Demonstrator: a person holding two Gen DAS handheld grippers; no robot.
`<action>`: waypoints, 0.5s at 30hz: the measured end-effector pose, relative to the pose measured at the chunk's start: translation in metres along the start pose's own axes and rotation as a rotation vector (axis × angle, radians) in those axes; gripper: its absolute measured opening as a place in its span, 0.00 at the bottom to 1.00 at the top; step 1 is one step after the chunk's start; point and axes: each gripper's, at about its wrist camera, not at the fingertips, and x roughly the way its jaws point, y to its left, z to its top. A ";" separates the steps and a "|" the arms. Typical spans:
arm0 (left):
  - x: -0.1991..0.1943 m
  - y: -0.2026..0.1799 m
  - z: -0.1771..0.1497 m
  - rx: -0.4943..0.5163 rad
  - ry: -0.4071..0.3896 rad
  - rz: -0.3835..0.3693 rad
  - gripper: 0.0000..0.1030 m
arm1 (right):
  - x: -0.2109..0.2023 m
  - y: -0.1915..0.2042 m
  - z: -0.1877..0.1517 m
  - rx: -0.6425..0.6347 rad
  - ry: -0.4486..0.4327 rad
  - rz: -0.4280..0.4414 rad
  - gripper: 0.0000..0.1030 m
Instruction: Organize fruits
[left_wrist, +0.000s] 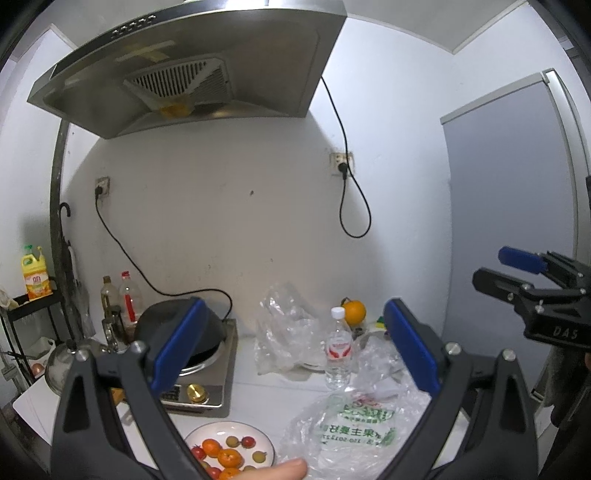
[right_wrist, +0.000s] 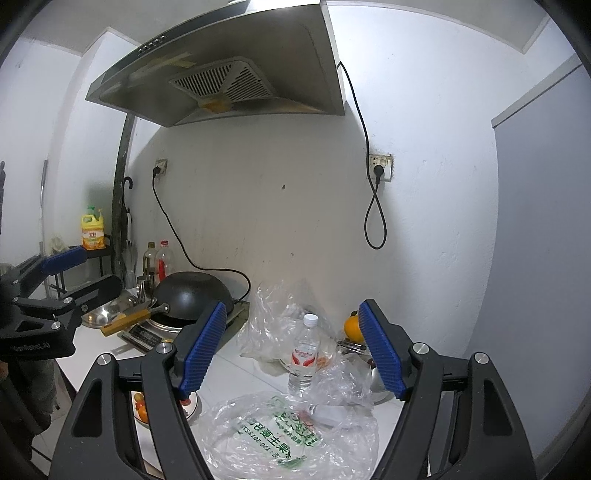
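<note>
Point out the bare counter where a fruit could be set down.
Free: the white counter between the stove, the plate of fruit and the printed plastic bag; also the strip between stove and crumpled clear bag. Crowded: the right side, with water bottle, bags and orange.

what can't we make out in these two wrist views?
- Plate of fruit: left wrist view cuts it at the bottom edge and behind a gripper finger; right wrist view shows only a sliver.
- Printed plastic bag: contents unreadable through the crumpled film in both views.
- Orange: half hidden by a right gripper finger.
- Items behind the water bottle: covered by clear bags.
</note>
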 end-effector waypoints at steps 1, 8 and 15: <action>0.000 -0.001 0.000 0.001 0.000 -0.001 0.95 | -0.001 0.000 0.000 0.000 -0.001 -0.001 0.75; 0.002 -0.001 0.000 -0.009 0.005 -0.007 0.95 | 0.000 -0.001 -0.001 0.005 0.001 -0.002 0.75; 0.006 -0.002 -0.001 -0.012 0.019 -0.014 0.95 | 0.003 -0.002 -0.004 0.014 0.008 -0.004 0.75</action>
